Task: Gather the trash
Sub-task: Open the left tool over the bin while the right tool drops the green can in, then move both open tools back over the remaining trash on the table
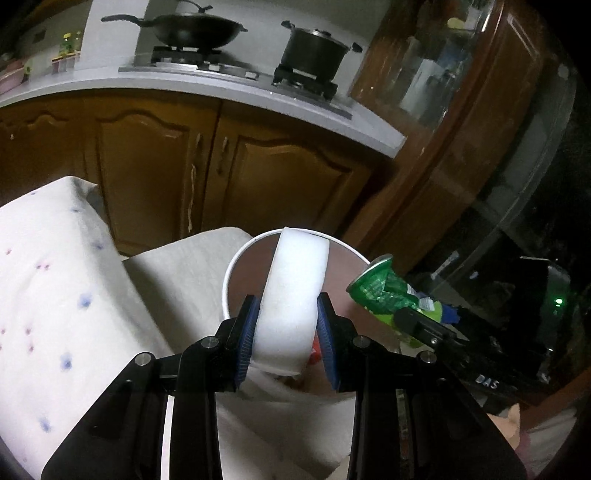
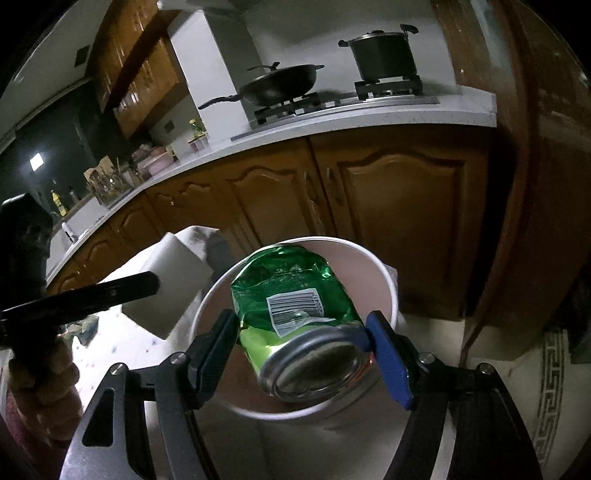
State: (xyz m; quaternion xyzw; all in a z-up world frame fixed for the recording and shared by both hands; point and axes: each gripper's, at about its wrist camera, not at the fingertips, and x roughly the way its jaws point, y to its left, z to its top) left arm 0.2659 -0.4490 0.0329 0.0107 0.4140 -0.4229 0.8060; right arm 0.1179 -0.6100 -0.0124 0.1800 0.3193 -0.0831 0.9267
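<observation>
My left gripper (image 1: 286, 325) is shut on a white foam block (image 1: 293, 295) and holds it over the open mouth of a white trash bin (image 1: 236, 258). The block also shows in the right wrist view (image 2: 173, 280), left of the bin (image 2: 388, 280). My right gripper (image 2: 301, 339) is shut on a crushed green can (image 2: 295, 317), held above the bin's opening. In the left wrist view the can (image 1: 384, 291) hangs at the bin's right rim, with my right gripper's fingers behind it.
A table with a white flowered cloth (image 1: 48, 280) stands left of the bin. Brown kitchen cabinets (image 1: 258, 173) and a white counter with a wok (image 1: 195, 29) and a pot (image 1: 314, 48) lie ahead. A glass cabinet (image 1: 461, 92) is to the right.
</observation>
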